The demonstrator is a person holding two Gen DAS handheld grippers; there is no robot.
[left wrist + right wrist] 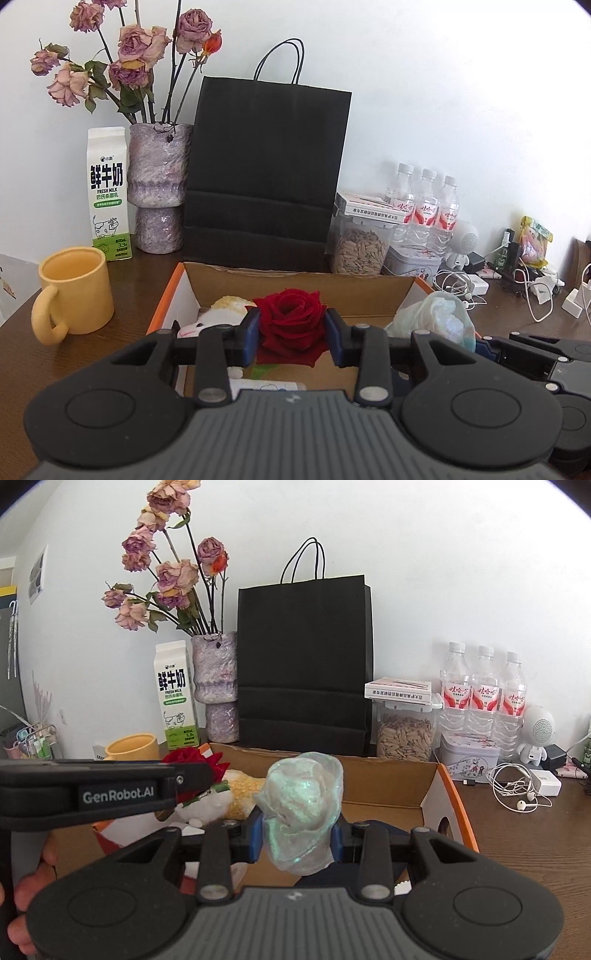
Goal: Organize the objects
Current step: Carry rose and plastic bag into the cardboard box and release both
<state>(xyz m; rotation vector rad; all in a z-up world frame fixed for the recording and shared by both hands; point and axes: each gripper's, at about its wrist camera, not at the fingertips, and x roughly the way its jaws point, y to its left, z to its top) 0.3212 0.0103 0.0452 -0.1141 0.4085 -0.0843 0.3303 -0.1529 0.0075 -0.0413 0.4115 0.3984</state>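
Left wrist view: left claw (291,338) clamps a red rose (290,323), right claw (299,836) clamps an iridescent flower (301,812), both over the cardboard box (295,286), likely bound next for the vase (159,184) beyond.

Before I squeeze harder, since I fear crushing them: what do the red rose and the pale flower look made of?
Red rose: matte, velvety petals, real or fabric, I cannot tell. Pale flower: thin translucent film with iridescent green sheen, probably plastic or organza.

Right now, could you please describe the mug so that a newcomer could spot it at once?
Start at the tall black paper bag against the wall, then go left past the purple vase and milk carton. Just in front of the carton stands the mug: the only yellow, handled cup on the table.
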